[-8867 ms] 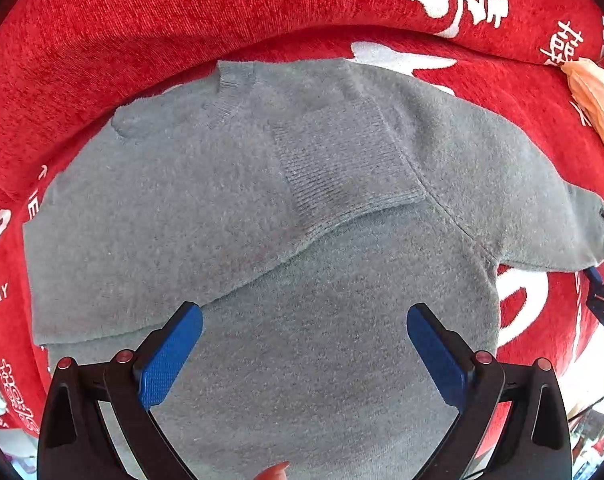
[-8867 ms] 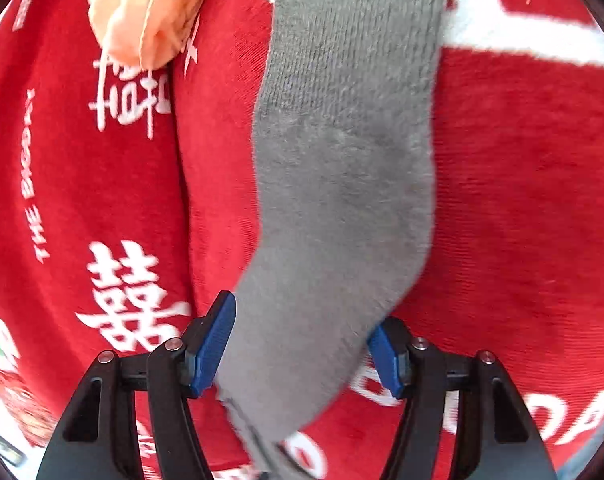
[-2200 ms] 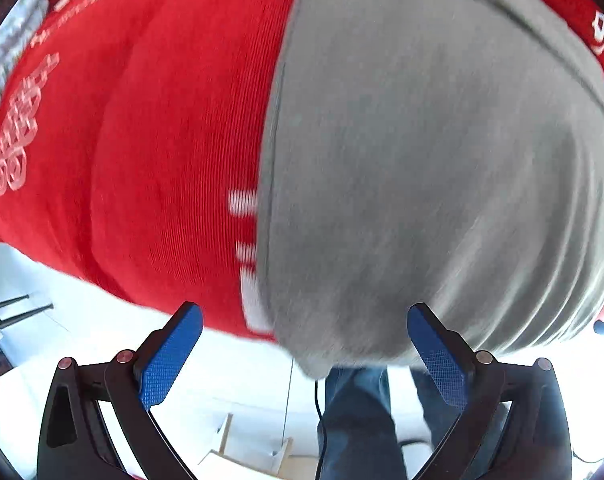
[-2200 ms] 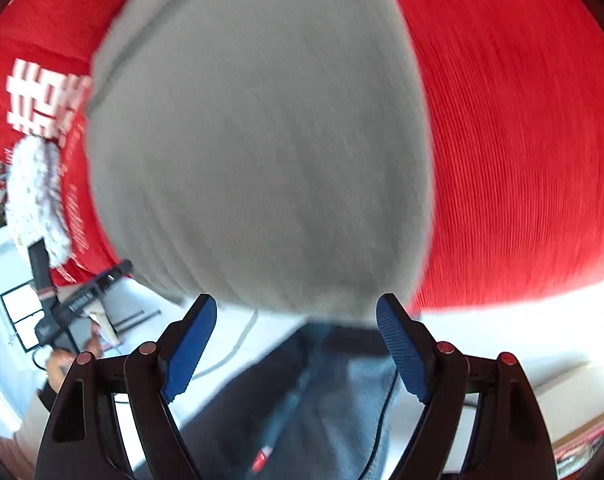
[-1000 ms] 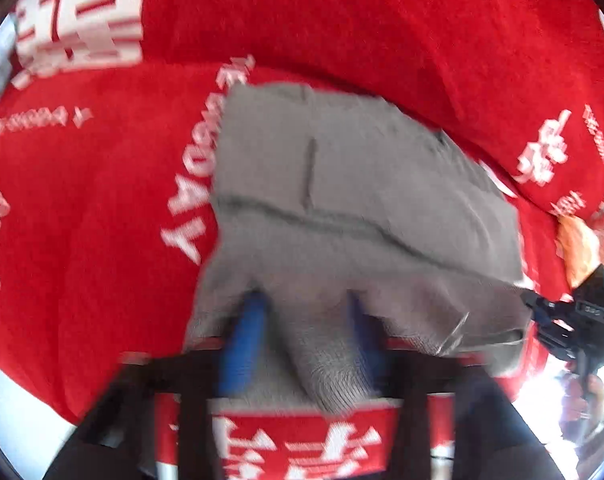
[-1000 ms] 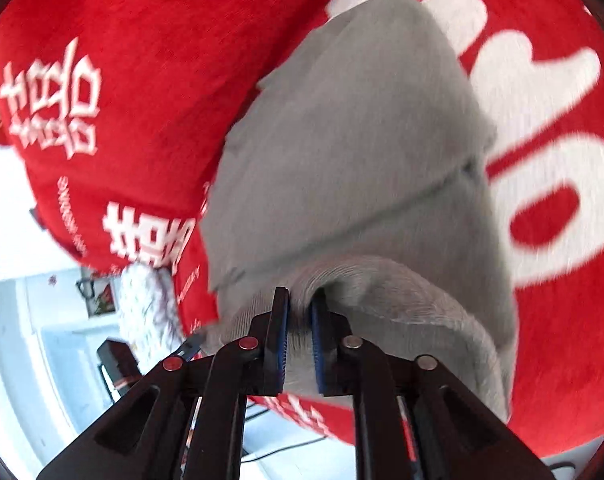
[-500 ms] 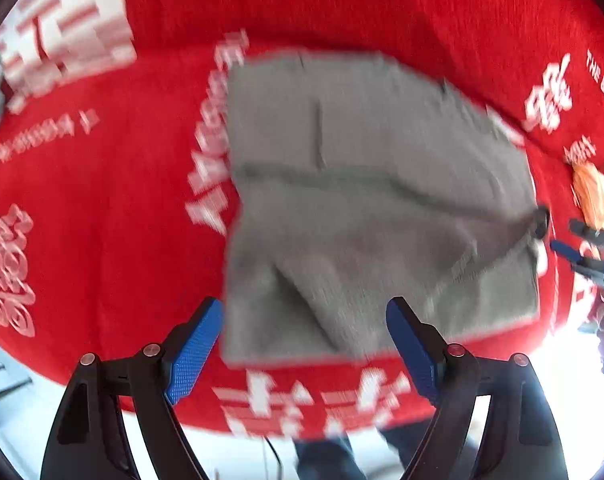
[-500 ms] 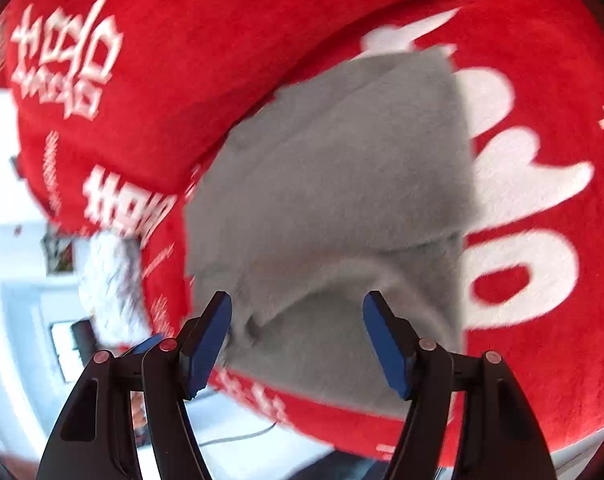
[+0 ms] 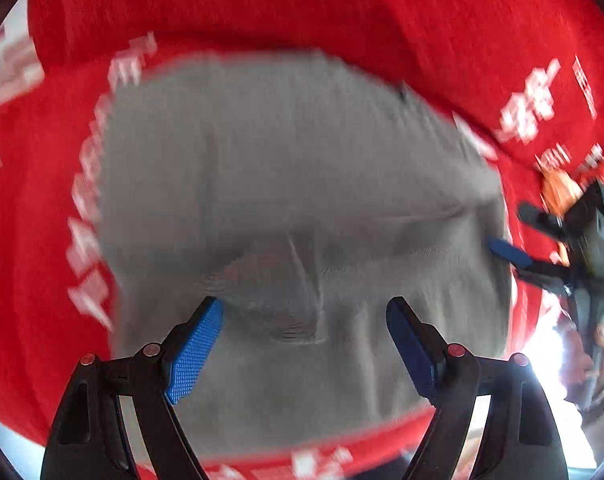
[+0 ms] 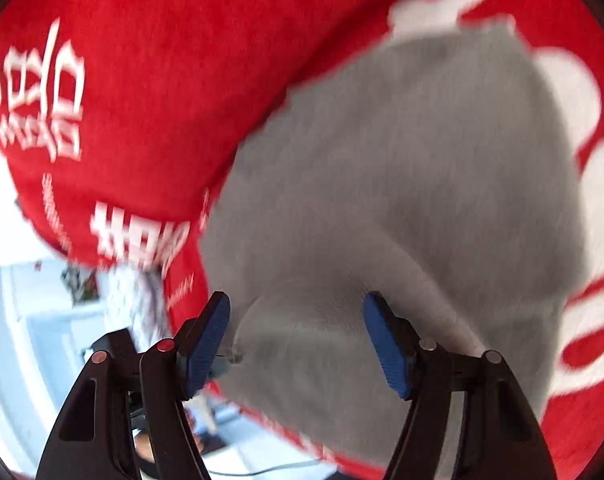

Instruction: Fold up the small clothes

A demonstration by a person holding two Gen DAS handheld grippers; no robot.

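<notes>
Below us, a folded grey sweater (image 9: 302, 184) lies on a red cover (image 9: 29, 240). Our left gripper (image 9: 304, 316) hovers spread and empty. Our right gripper (image 10: 295, 312) has just released it, fingers apart.

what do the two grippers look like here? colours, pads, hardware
Both match: the left gripper and the right gripper have glossy black plastic frames with triangular cut-outs, ending in two jaws faced with blue pads of fine knurled texture. Small round red-and-silver pivot fasteners sit on each jaw arm. No cables or printed markings show on them; motion blur softens the detail.
</notes>
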